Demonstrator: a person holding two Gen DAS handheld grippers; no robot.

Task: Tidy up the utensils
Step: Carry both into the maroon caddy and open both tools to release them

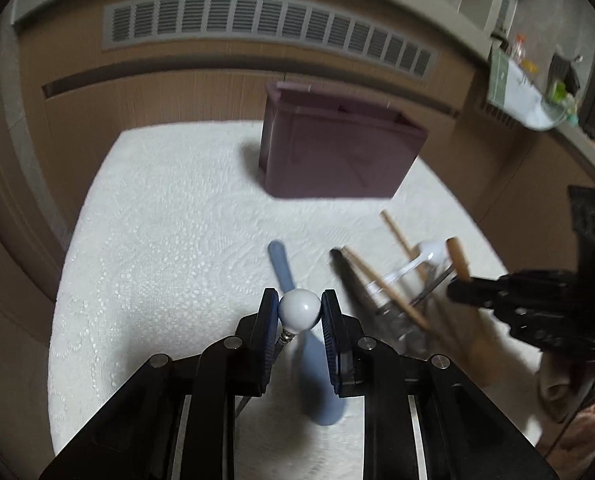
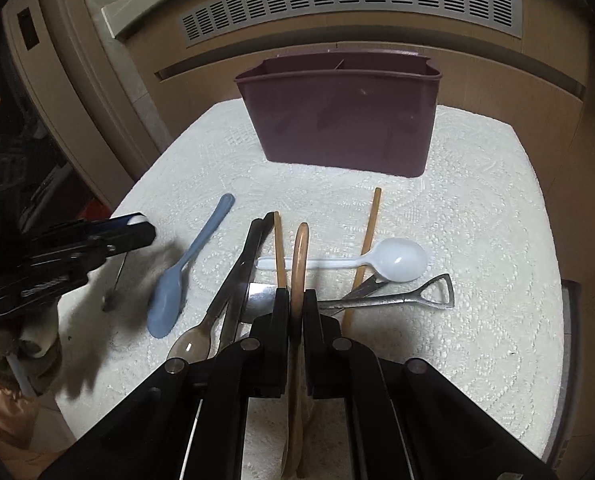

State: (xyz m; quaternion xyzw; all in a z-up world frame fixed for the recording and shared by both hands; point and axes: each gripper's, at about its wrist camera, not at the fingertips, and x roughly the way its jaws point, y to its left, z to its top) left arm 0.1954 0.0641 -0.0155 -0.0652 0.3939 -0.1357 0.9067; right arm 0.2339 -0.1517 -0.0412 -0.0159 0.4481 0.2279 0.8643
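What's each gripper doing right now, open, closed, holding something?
Left gripper: closed on the white ball end of a metal utensil.
Right gripper: closed on a wooden handle.

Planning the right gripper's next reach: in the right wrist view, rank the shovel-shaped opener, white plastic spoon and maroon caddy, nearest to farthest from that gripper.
1. Shovel-shaped opener: right of the right gripper, lying on the white cloth.
2. White plastic spoon: just beyond the opener, bowl to the right.
3. Maroon caddy: standing at the far edge of the table.
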